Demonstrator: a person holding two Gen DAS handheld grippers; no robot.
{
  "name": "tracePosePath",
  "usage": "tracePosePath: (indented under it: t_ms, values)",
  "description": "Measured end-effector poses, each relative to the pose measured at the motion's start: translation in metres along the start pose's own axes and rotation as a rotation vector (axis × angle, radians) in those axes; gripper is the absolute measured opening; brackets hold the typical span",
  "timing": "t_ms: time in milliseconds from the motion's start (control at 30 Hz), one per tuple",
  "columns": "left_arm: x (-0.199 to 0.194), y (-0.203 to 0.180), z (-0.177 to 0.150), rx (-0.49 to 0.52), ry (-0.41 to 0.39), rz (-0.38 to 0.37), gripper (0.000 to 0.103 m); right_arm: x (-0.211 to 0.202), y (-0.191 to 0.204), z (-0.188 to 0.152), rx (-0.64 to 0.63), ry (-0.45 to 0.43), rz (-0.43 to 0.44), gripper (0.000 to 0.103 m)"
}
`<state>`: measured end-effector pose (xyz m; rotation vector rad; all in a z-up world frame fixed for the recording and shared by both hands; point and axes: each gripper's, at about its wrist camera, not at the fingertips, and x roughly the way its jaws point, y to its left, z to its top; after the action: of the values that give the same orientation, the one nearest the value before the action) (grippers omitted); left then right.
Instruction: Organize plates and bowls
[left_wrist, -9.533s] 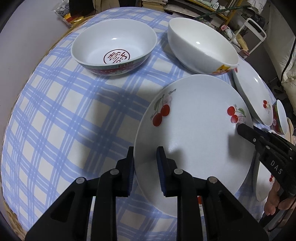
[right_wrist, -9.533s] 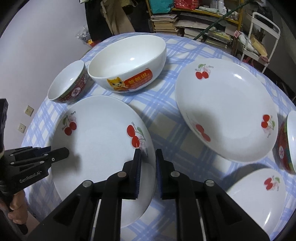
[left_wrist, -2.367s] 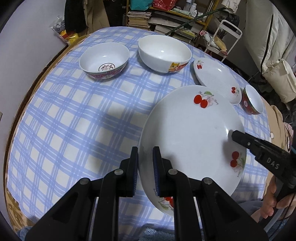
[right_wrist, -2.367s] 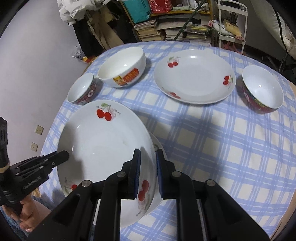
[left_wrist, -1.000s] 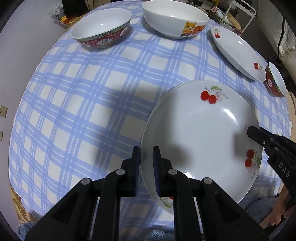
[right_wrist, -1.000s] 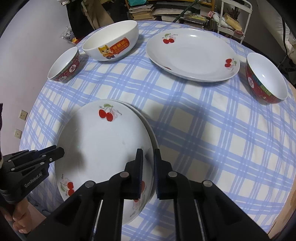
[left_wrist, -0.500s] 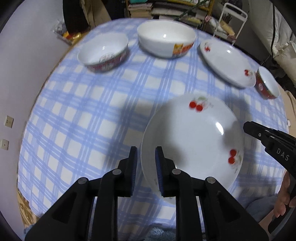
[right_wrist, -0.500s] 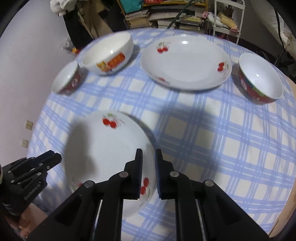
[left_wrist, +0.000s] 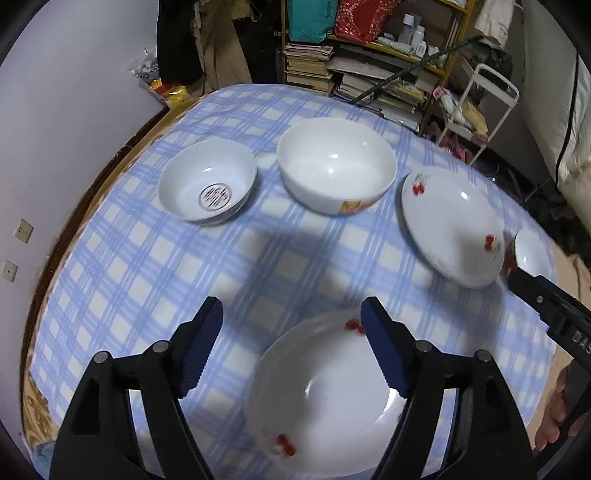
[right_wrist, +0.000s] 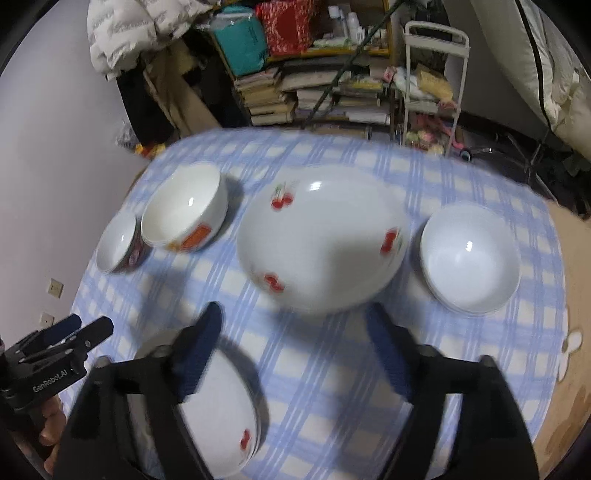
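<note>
Though blur smears it, the cherry plate (left_wrist: 325, 398) lies partly hidden; left gripper (left_wrist: 291, 350) opening.

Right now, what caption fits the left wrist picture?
Left gripper opening above stacked cherry plates, bowls beyond on checked tablecloth.

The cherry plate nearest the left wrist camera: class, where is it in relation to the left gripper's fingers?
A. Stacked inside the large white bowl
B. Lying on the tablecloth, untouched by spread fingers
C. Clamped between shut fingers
B: the cherry plate lies on the checked tablecloth while the left gripper, opening, has fingers clear of its rim.
</note>
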<state>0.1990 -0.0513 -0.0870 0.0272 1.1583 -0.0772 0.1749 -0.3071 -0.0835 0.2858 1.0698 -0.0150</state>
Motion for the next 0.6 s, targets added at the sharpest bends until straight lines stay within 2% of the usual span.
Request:
tracePosePath:
  t_ms: [33, 67, 200, 300, 467, 600]
  values:
    - [0.003, -0.004, 0.004, -0.012, 0.001, -0.009, 0.077, -0.002, -0.003, 0.007, -0.013, -0.019, -0.005, 0.100]
    - [0.005, -0.006, 0.007, -0.020, 0.004, -0.014, 0.077, -0.002, -0.005, 0.012, -0.021, -0.034, -0.012, 0.101]
    - [0.015, -0.023, 0.019, -0.021, 0.010, -0.031, 0.077, -0.003, -0.017, 0.036, -0.061, -0.061, -0.054, 0.102]
    - [0.017, -0.041, 0.024, 0.024, -0.023, -0.056, 0.077, 0.000, -0.023, 0.048, -0.108, -0.092, -0.073, 0.102]
    - [0.022, -0.070, 0.027, 0.088, -0.057, -0.066, 0.077, 0.017, -0.039, 0.062, -0.099, -0.060, -0.087, 0.102]
    - [0.040, -0.083, 0.032, 0.053, -0.008, -0.083, 0.077, 0.034, -0.048, 0.069, -0.101, -0.032, -0.091, 0.100]
